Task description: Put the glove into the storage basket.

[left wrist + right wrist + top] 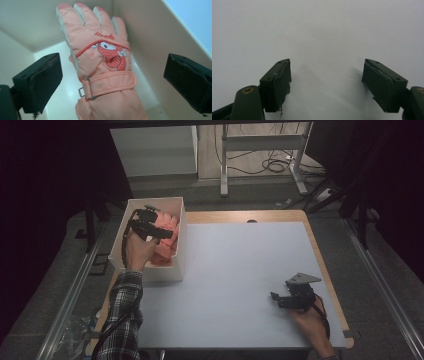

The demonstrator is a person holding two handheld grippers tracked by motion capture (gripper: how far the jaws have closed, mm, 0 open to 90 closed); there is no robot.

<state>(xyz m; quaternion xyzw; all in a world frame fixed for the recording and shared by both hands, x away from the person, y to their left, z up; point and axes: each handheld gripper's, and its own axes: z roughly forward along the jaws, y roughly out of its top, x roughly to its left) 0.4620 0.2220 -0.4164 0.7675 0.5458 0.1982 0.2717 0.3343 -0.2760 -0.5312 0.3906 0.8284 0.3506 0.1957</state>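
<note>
A salmon-pink glove [105, 65] with a cartoon patch and a wrist strap lies in a white box [181, 227] at the table's left; in the high view the pink glove [167, 242] fills much of the box. My left gripper [112, 82] hovers over it, open, jaws on either side of the cuff without touching. From above, the left gripper [150, 227] sits over the box. My right gripper [325, 85] is open just above the bare white table; it rests near the front right as the right gripper [286, 300].
The white mat [235, 270] covers the wooden table [320, 250]. The box's walls [150, 37] close in around the glove. A metal desk frame [260, 160] and cables stand on the floor behind.
</note>
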